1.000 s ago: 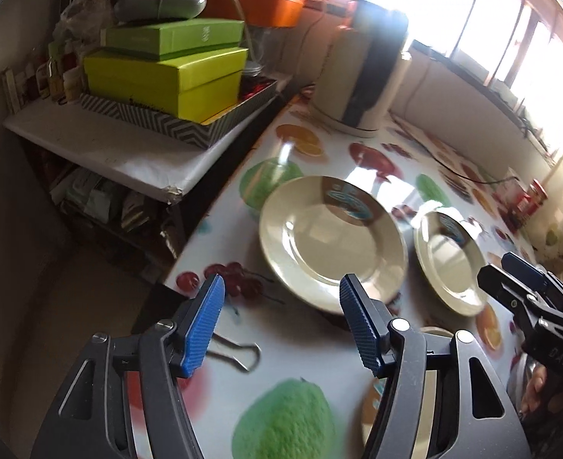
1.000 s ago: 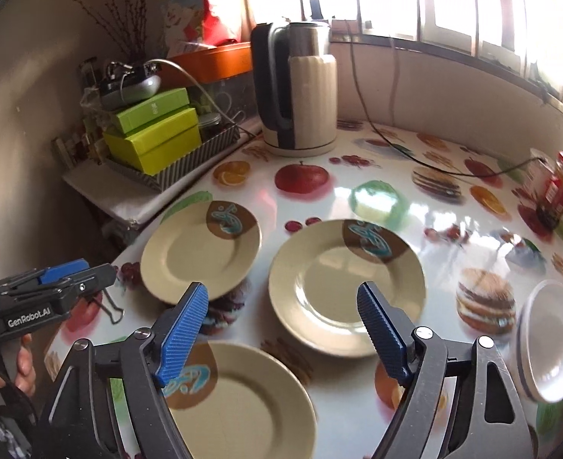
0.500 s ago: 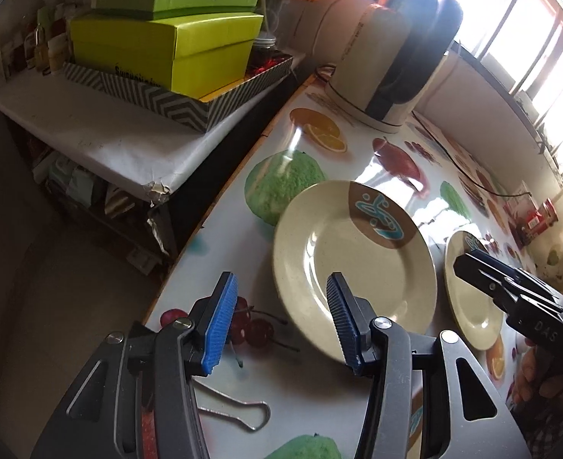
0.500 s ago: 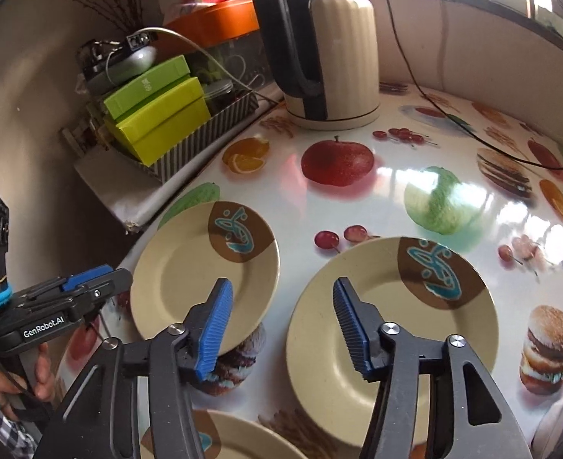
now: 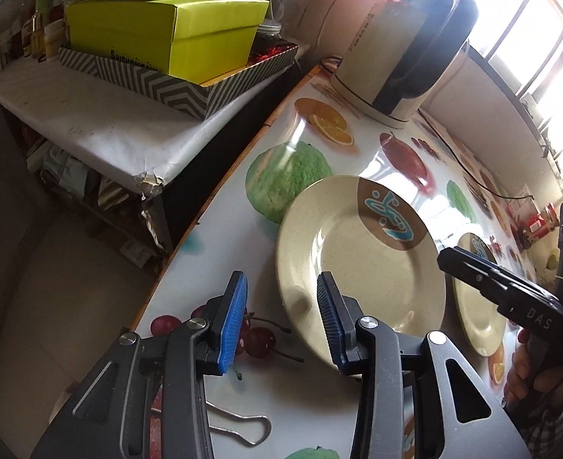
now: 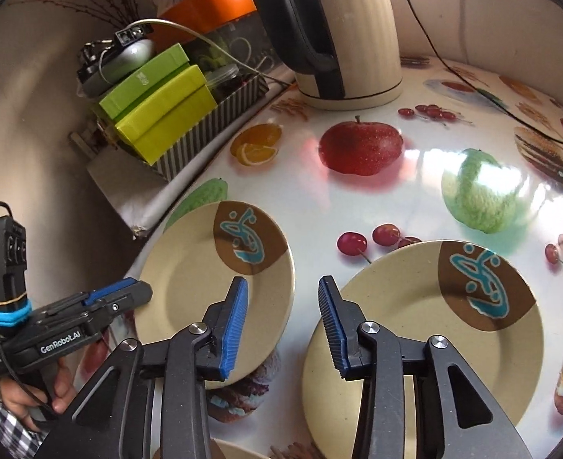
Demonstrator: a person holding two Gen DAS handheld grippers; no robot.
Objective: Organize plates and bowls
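Observation:
Two beige plates with a brown-and-teal patch lie side by side on the fruit-print table. In the left wrist view my left gripper point(image 5: 283, 319) is low over the left plate point(image 5: 361, 260), its jaws closing. The plate's near-left rim lies between the pads, untouched. In the right wrist view my right gripper point(image 6: 283, 321) is also closing, straddling the gap between the left plate point(image 6: 197, 267) and the right plate point(image 6: 415, 329). Nothing is gripped. The left gripper point(image 6: 139, 292) shows at the left plate's far rim. The right gripper point(image 5: 446, 260) hangs over the right plate point(image 5: 476, 313).
A cream-and-black kettle point(image 6: 342, 26) stands at the back with its cable trailing right. Green boxes point(image 5: 166, 26) sit in a striped tray on a side shelf beyond the table's left edge. A binder clip point(image 5: 243, 432) lies near me. A third plate's rim point(image 6: 224, 451) peeks in.
Both grippers have moved forward and down towards the plates, and their jaws have narrowed. The plates have not moved.

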